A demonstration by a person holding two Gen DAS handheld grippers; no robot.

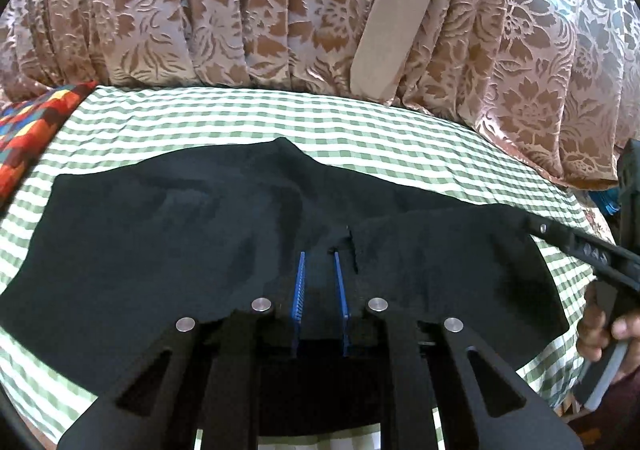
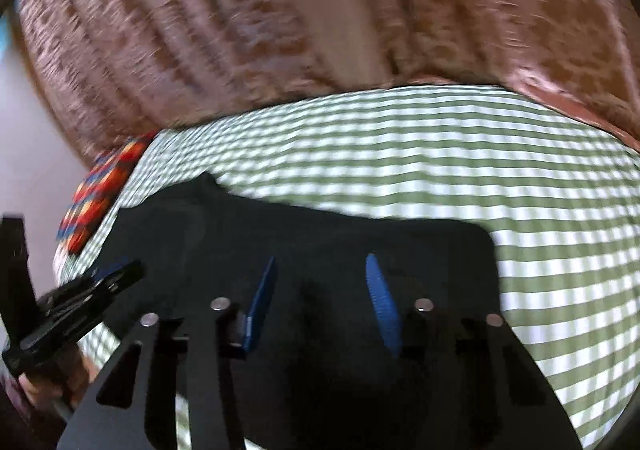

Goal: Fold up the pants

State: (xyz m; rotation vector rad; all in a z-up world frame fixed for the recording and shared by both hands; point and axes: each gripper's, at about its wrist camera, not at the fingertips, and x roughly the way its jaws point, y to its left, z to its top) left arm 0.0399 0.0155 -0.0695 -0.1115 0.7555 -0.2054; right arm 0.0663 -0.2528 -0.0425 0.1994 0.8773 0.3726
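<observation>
Black pants [image 1: 168, 234] lie spread flat on a green-and-white checked sheet [image 1: 240, 109]. My left gripper [image 1: 319, 262] hangs over their middle, its blue pads [image 1: 301, 282] drawn close together with a ridge of black cloth pinched between them. In the blurred right wrist view, my right gripper [image 2: 320, 274] hovers over the pants [image 2: 320, 234] near their right edge. Its blue pads [image 2: 382, 298] stand well apart, with cloth below them but not pressed. Each gripper shows in the other's view: the right gripper [image 1: 580, 250] at the pants' right corner, the left gripper [image 2: 120, 274] at the left.
A brown floral curtain [image 1: 280, 9] hangs along the far side of the sheet. A multicoloured patterned cloth [image 1: 28, 125] lies at the far left corner. A person's hand [image 1: 600, 326] holds the right gripper's handle at the right edge. Bare checked sheet [image 2: 540, 209] extends right of the pants.
</observation>
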